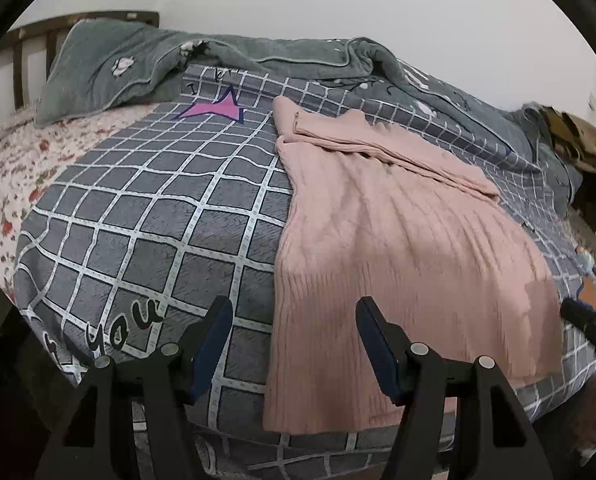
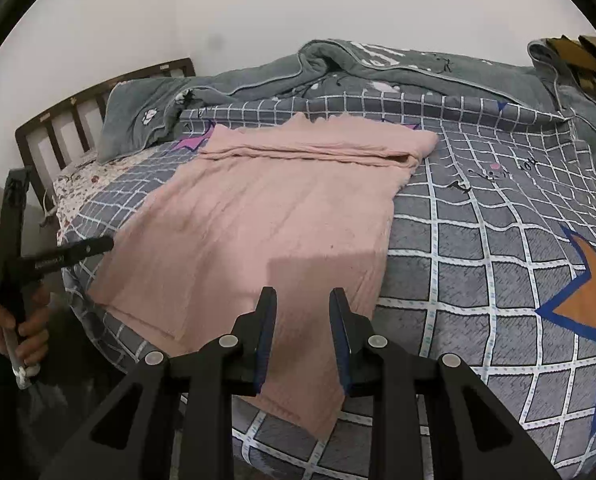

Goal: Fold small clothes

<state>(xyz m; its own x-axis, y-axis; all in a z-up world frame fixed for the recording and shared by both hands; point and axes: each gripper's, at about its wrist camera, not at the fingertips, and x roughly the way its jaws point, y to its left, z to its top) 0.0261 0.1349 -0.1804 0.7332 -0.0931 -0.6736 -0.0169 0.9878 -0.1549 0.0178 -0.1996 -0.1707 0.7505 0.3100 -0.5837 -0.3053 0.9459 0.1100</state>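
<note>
Pink sweater (image 1: 397,248) flat on quilt (image 1: 138,208); left tool (image 1: 294,320) spread wide, right tool (image 2: 302,304) parted, both empty.

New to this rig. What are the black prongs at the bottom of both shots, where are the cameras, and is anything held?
No robot arm here: a person holds a two-finger gripper in each hand, and each gripper carries a fisheye camera that looks forward along its fingers. The prongs are those fingers. One picture comes from the left gripper, the other from the right gripper. The right view also shows the person's left hand on its gripper handle. Both grippers are open and hold nothing. A pink knit garment lies on a grey checked blanket on a bed, one sleeve folded across its top. A grey quilt is bunched by the wall.
</note>
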